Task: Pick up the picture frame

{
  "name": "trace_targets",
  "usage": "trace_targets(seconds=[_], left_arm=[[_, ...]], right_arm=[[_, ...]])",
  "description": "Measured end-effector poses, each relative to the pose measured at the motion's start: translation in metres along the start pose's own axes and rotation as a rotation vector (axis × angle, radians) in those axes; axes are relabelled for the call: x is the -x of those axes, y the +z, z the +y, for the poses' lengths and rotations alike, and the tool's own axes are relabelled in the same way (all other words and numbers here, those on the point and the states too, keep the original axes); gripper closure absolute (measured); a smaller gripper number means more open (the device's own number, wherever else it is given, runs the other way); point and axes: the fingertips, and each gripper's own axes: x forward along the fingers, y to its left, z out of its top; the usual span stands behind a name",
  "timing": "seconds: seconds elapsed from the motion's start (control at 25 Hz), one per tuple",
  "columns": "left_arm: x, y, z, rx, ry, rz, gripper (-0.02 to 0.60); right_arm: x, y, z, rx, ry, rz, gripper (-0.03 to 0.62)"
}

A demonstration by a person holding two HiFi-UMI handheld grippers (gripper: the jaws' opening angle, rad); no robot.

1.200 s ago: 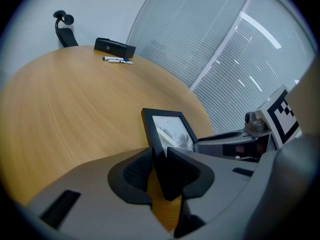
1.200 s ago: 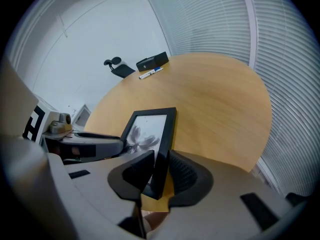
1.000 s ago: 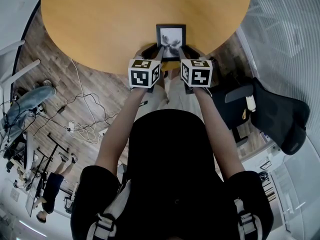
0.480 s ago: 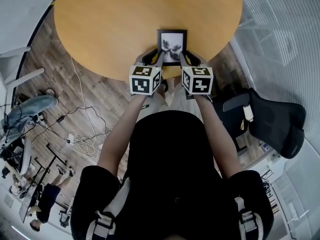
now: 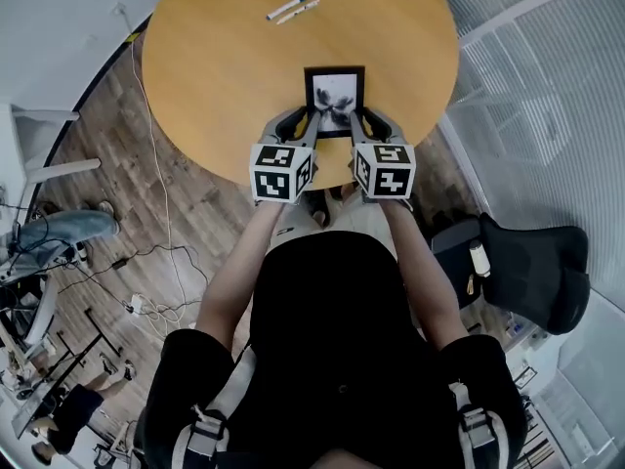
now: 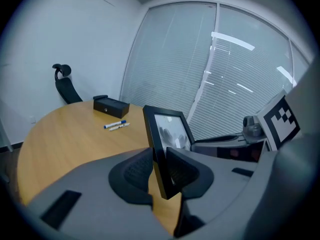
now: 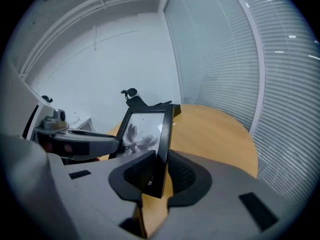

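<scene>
Smooth, matt wooden table (image 5: 225, 66); picture frame (image 5: 334, 101) with glossy glass

Round wooden table (image 5: 215, 57) on wood floor (image 5: 98, 145); blinds (image 5: 547, 86) right, black chair (image 5: 532, 267) near right, white wall (image 6: 60, 39) far.

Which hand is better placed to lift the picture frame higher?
Neither alone: both. The left tool is closing its jaws on the picture frame at its left edge; the right tool clamps the right edge, both near the bottom corners. The hold looks even, so raising it together seems steadiest.
</scene>
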Motion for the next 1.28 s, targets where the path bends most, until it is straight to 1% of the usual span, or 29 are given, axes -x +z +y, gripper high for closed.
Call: trace_targets(seconds=[0.24, 0.44, 0.6, 0.76, 0.96, 1.12, 1.28], left_arm=[[0.029, 0.048, -0.016, -0.046, -0.010, -0.107, 0.485], [0.047, 0.087, -0.033, -0.118, -0.016, -0.193, 0.486], [0.061, 0.120, -0.046, -0.141, -0.036, -0.259, 0.486], [0.074, 0.146, -0.056, -0.173, -0.038, -0.322, 0.485], [0.091, 0.162, -0.060, -0.193, -0.037, -0.364, 0.486], [0.096, 0.165, -0.056, -0.197, -0.016, -0.375, 0.488], [0.102, 0.167, -0.052, -0.205, -0.012, -0.376, 0.488]], right_arm=[[0.036, 0.050, 0.009, 0.052, 0.005, -0.117, 0.502], [0.064, 0.087, 0.009, 0.065, -0.006, -0.212, 0.502], [0.090, 0.119, 0.011, 0.091, -0.007, -0.292, 0.502], [0.110, 0.143, 0.014, 0.119, 0.003, -0.359, 0.499], [0.127, 0.159, 0.024, 0.134, 0.010, -0.410, 0.500], [0.127, 0.158, 0.031, 0.141, 0.014, -0.425, 0.500], [0.127, 0.162, 0.037, 0.142, 0.017, -0.434, 0.505]])
